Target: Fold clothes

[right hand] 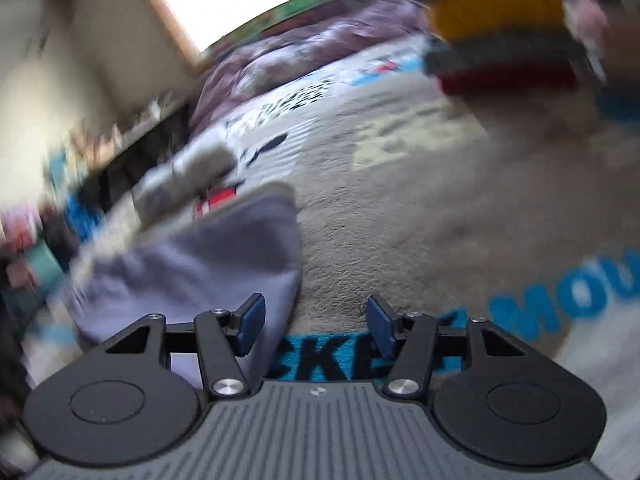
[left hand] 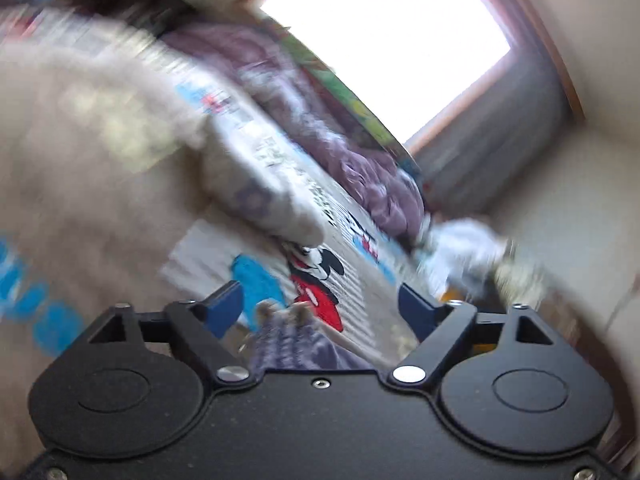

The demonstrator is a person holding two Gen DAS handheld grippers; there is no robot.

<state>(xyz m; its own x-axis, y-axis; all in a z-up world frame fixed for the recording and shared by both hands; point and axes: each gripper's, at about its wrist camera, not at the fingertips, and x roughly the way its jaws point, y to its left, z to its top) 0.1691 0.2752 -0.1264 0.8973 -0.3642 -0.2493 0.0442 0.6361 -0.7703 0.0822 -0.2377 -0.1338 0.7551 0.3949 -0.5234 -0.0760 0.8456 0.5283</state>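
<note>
A lavender garment (right hand: pixel 192 272) lies crumpled on the grey cartoon-mouse blanket (right hand: pixel 380 200), left of centre in the right wrist view. My right gripper (right hand: pixel 316 320) hangs just over the blanket with its jaws apart. Its left finger overlaps the garment's edge, and nothing is pinched. In the blurred left wrist view my left gripper (left hand: pixel 320 308) stands wide open. A fold of the lavender garment (left hand: pixel 288 344) shows low between its fingers, untouched by the pads. A pale cloth with a purple ring print (left hand: pixel 260 200) lies further out on the blanket (left hand: pixel 100 200).
A stack of folded clothes in yellow, dark and red (right hand: pixel 500 40) sits at the far right of the blanket. A rumpled purple duvet (left hand: pixel 320 120) lies along the far side below a bright window (left hand: pixel 392 32). Crumpled white cloth (left hand: pixel 468 248) sits at the blanket's edge.
</note>
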